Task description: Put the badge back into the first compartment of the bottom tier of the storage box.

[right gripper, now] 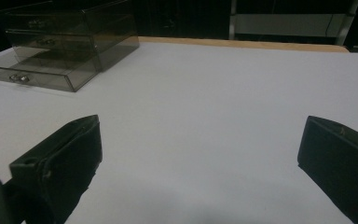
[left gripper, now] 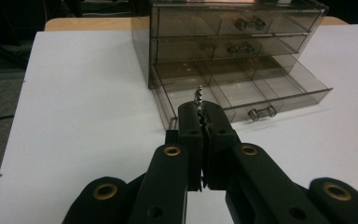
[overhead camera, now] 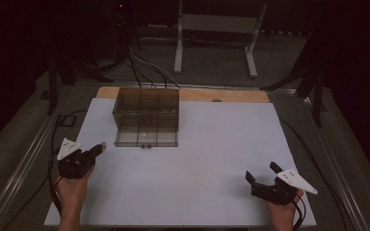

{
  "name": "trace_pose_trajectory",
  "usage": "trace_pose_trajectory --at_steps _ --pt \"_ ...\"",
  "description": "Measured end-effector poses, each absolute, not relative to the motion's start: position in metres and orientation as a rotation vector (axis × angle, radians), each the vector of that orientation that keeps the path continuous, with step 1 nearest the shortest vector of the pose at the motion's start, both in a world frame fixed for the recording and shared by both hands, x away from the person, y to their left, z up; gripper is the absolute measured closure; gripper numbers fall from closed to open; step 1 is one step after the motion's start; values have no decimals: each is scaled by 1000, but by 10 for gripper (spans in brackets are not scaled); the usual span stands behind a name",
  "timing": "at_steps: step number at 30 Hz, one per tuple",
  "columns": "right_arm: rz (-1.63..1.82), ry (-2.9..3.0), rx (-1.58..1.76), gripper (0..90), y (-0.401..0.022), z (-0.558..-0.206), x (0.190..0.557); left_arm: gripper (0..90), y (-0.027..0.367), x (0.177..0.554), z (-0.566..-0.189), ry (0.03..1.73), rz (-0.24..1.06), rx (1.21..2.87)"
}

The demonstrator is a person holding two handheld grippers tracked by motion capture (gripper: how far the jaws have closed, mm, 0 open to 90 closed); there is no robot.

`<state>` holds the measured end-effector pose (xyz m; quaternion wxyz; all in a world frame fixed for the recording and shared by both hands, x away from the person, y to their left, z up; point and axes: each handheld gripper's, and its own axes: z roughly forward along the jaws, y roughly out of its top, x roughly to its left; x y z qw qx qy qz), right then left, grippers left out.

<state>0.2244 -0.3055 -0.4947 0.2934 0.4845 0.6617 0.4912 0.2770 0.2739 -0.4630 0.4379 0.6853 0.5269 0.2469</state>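
A: What did we see from the high view?

B: We saw a white rectangular table top [overhead camera: 207, 163] w/ a bare wooden strip along its far edge. A smoky transparent plastic cabinet of three drawers [overhead camera: 147, 108] stood near the far left part of it. Its bottom drawer [overhead camera: 146, 138] was pulled out toward the person; the upper two sat closed.

A: And the left gripper?

B: The left gripper [overhead camera: 99, 147] was held at the left edge of the table, just near the open drawer's front left corner but apart from it. In the left gripper view we saw its jaws pressed together on a small silvery twisted metal piece [left gripper: 198, 97], prob. a screw or a chain link; we couldn't tell which. The piece stuck up past the jaw tips, w/ the open drawer's divided compartments behind it.

A: Anything in the drawer?

B: We couldn't make out anything in the compartments. We saw small clear knobs w/ metal ends on the drawer fronts.

A: Right side?

B: The right gripper [overhead camera: 262, 174] sat low over the near right part of the table, well apart from the cabinet. In the right gripper view its jaws stood wide apart w/ bare white table between them.
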Motion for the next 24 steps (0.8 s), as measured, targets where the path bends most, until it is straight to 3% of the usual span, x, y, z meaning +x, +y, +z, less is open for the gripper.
trace_pose_trajectory --at_steps 24 --pt "1310 1756 1295 0 -307 -495 224 891 270 290 -465 1317 609 1664"
